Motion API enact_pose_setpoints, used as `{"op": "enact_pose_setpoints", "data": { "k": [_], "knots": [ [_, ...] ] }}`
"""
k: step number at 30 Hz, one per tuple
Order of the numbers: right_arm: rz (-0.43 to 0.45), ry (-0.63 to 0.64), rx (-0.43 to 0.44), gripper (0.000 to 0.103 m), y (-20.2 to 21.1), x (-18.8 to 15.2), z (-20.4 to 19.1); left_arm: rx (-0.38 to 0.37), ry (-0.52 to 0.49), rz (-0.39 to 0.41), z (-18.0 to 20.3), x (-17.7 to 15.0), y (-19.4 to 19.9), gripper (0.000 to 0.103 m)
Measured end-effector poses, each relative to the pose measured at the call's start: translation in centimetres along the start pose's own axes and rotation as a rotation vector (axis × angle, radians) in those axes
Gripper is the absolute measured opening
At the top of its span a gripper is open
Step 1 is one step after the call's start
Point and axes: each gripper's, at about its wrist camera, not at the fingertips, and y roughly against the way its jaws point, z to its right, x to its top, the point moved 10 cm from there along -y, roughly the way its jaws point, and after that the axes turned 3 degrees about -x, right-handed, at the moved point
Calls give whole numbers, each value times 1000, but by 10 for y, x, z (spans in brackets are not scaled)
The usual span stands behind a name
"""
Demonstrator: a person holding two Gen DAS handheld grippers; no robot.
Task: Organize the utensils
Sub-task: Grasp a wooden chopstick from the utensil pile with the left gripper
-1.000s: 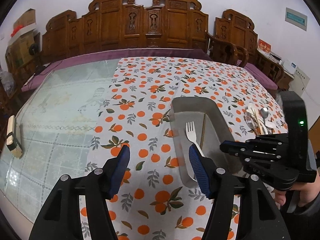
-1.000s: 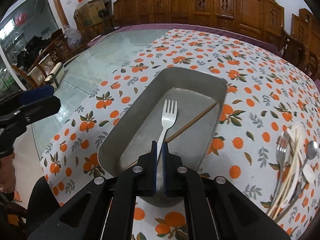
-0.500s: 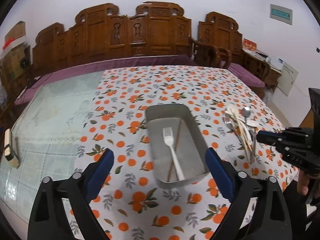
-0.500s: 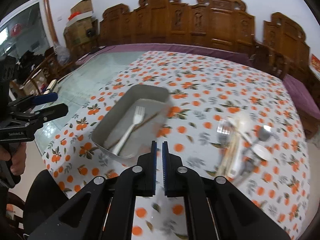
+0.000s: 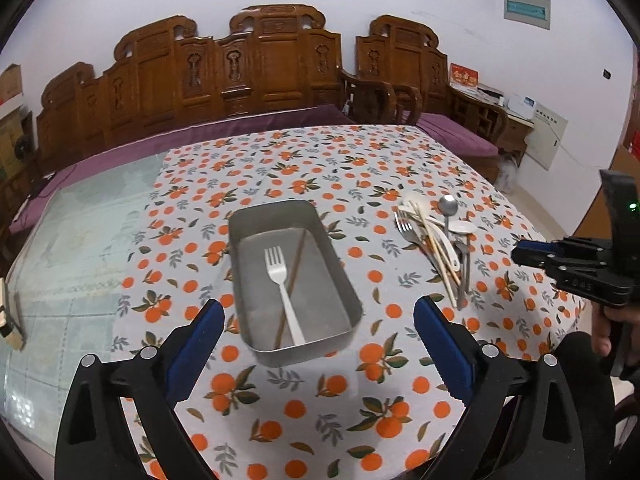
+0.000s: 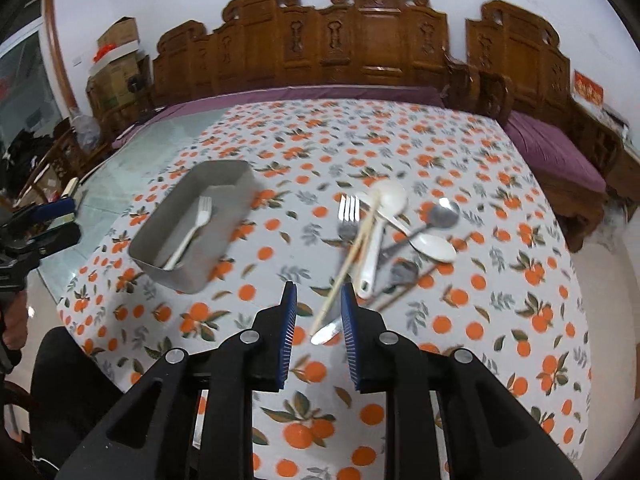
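Note:
A grey metal tray [image 5: 336, 258] [image 6: 230, 184] sits on the orange-print tablecloth and holds a white plastic fork [image 5: 280, 280] [image 6: 192, 232] and one brown chopstick [image 5: 294, 268]. To its right lies a pile of utensils [image 5: 436, 240] [image 6: 384, 236]: a metal fork, white spoons, metal spoons, pale chopsticks, a knife. My left gripper [image 5: 318, 340] is wide open and empty, held back above the tray's near end. My right gripper [image 6: 318, 312] is partly open and empty, just short of the pile's near tips; it also shows in the left wrist view [image 5: 524, 250].
The tablecloth [image 5: 320, 168] covers the right part of a glass-topped table [image 5: 72, 248]. Carved wooden chairs [image 5: 272, 64] and a purple bench line the far side. A small wooden block [image 5: 8, 320] lies at the table's left edge.
My right gripper let go of the white fork in the tray, pulled back, swung right to the pile and opened partway. My left gripper opened wide and drew back.

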Motion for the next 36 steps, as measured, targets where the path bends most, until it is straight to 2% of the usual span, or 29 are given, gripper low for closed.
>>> {"op": "enact_pose_setpoints", "data": {
  "k": [5, 9, 17, 19, 24, 28, 31, 33, 36],
  "knots": [
    [-13, -26, -2, 25, -23, -7, 20, -11, 8, 1, 18, 5, -15, 92],
    [-7, -74, 0, 25, -42, -4, 40, -57, 50, -7, 38, 12, -38, 92],
    [29, -129, 1, 25, -76, 20, 72, -144, -20, -55, 99, 18, -108, 92],
    [33, -115, 0, 25, -83, 25, 76, -158, -36, -74, 110, 17, -125, 87],
    [29, -104, 34, 25, -91, 30, 80, -192, -68, -139, 130, 7, -165, 68],
    [31, -114, 57, 25, -92, 31, 81, -233, -89, -174, 148, 0, -190, 58],
    [31, -104, 48, 25, -95, 32, 81, -257, -79, -185, 154, -3, -198, 46],
    [30, -100, 51, 25, -96, 33, 79, -263, -61, -184, 155, -5, -204, 35],
    [25, -85, 48, 25, -99, 32, 77, -283, -34, -199, 157, -8, -212, 29]
  ]
}}
